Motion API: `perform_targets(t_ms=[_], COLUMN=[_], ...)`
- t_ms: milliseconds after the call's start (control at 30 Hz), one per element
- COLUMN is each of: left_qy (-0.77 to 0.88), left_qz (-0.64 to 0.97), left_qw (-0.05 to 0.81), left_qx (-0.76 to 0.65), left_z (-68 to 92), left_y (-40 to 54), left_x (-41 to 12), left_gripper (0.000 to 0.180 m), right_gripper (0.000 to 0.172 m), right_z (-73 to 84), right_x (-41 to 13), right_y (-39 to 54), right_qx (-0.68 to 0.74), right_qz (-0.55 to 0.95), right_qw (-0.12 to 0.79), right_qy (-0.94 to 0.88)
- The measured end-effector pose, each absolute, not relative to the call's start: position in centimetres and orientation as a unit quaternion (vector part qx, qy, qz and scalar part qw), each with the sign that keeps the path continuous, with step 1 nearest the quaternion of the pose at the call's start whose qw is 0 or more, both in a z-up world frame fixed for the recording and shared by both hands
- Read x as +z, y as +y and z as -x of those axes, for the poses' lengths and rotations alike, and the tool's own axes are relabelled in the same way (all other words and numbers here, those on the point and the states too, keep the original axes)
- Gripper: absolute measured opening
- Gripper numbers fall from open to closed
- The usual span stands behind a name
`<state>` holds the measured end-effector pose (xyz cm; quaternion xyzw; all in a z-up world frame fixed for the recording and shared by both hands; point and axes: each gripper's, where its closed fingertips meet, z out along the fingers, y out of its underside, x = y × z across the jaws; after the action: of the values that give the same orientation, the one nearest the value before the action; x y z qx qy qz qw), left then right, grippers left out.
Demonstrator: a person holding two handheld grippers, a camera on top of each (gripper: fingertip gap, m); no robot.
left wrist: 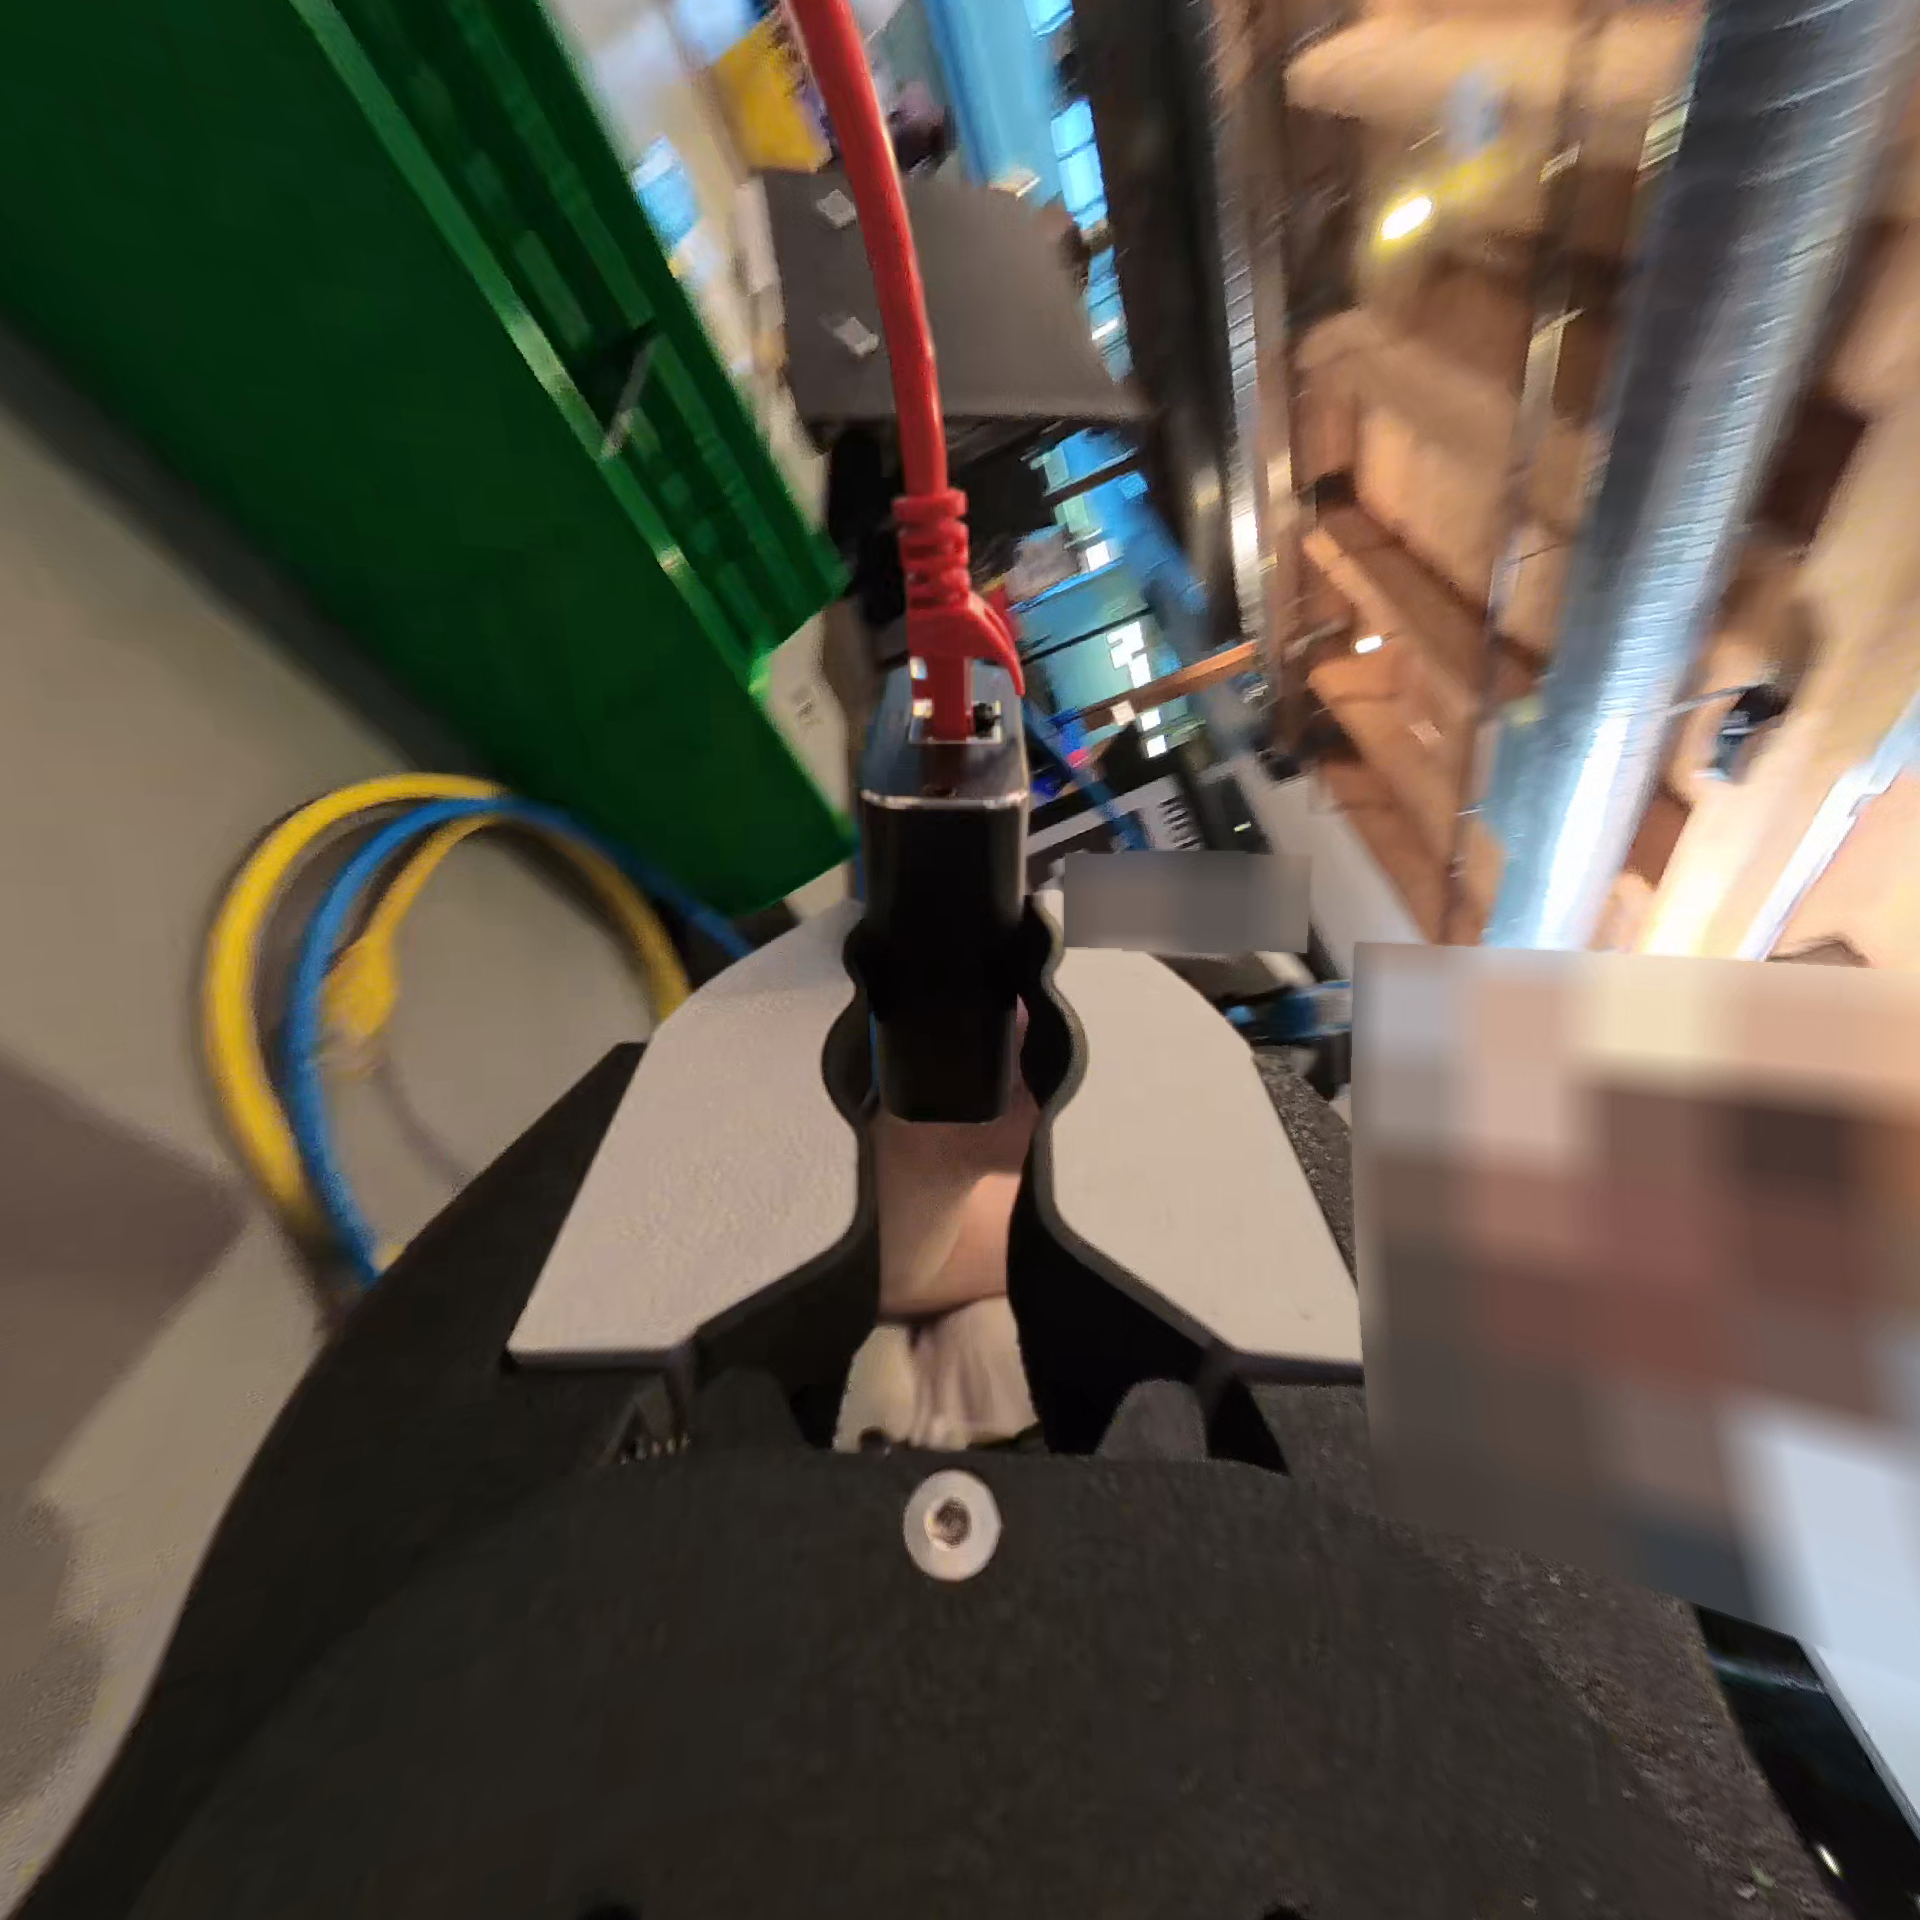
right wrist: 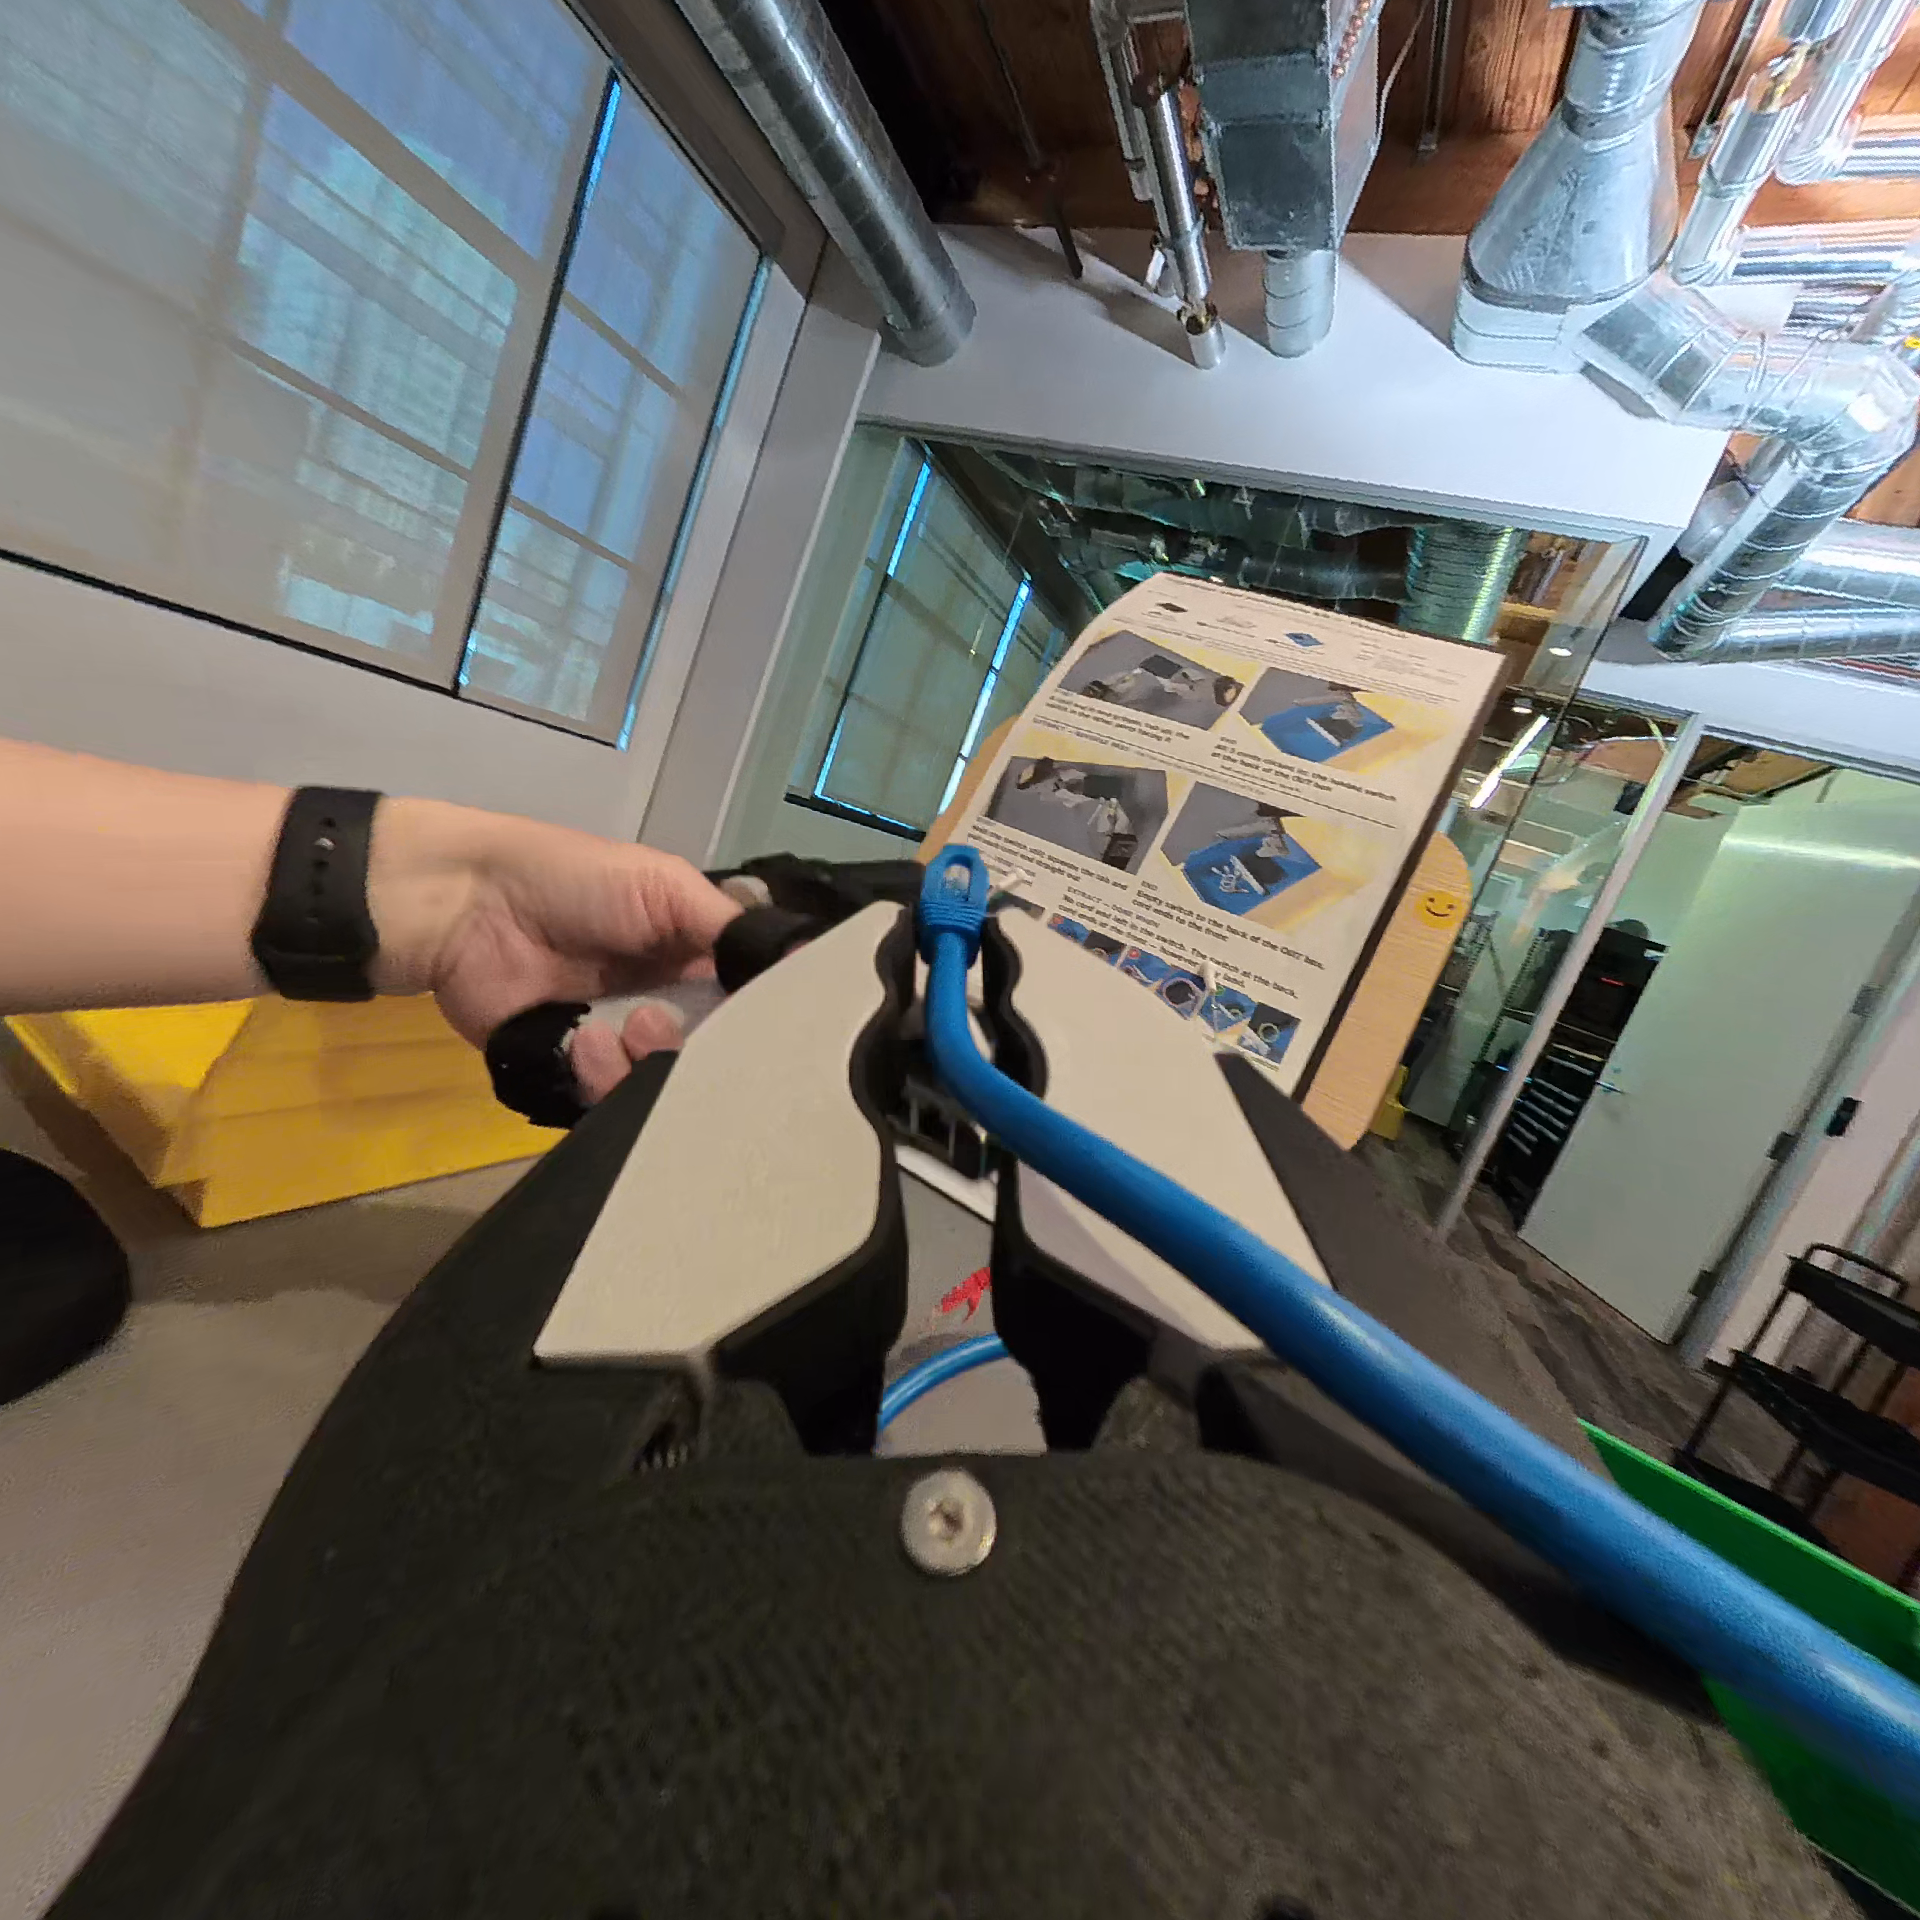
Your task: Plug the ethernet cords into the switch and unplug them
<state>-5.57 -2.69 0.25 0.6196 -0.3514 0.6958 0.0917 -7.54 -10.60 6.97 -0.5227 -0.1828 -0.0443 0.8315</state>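
In the left wrist view my left gripper (left wrist: pixel 943 935) is shut on a black switch (left wrist: pixel 940 894), seen end-on and pointing away from me. A red ethernet cord (left wrist: pixel 904 343) has its plug (left wrist: pixel 940 623) seated in the switch's port and runs up out of view. In the right wrist view my right gripper (right wrist: pixel 951 925) is shut on a blue ethernet cord (right wrist: pixel 1351 1340) just behind its blue plug boot (right wrist: pixel 951 888), which sticks out past the fingertips. The cord trails back to the lower right.
A green bin (left wrist: pixel 364 364) stands at the left, with loose yellow (left wrist: pixel 244 935) and blue (left wrist: pixel 312 997) cords on the grey table beside it. In the right wrist view are a person's hand (right wrist: pixel 520 914), a yellow bin (right wrist: pixel 312 1101), an instruction sheet (right wrist: pixel 1247 810) and the green bin's corner (right wrist: pixel 1818 1621). Across from one pair of fingers to the other is roughly 11 cm.
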Motion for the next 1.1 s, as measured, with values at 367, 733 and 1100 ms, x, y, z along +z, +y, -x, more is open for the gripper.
perform_targets(t_ms=[367, 733, 1100], left_qy=[-0.268, -0.217, -0.182], left_qz=[-0.471, -0.350, -0.380], left_qw=[0.000, 0.018, -0.041], left_qx=[0.840, 0.911, 0.906], left_z=[5.0, 7.3, 9.3], left_y=[-2.4, -2.0, 1.4], left_x=[8.1, 12.0, 11.8], left_gripper=[0.024, 0.024, 0.024], right_gripper=[0.012, 0.012, 0.012], right_z=[7.5, 7.3, 8.5], right_x=[4.7, 9.1, 9.7], right_y=[-8.0, -6.8, -3.2], right_qx=[-0.179, -0.267, -0.310], right_qz=[0.557, 0.506, 0.477], right_qw=[0.788, 0.793, 0.776], right_qy=[-0.192, -0.211, -0.273])
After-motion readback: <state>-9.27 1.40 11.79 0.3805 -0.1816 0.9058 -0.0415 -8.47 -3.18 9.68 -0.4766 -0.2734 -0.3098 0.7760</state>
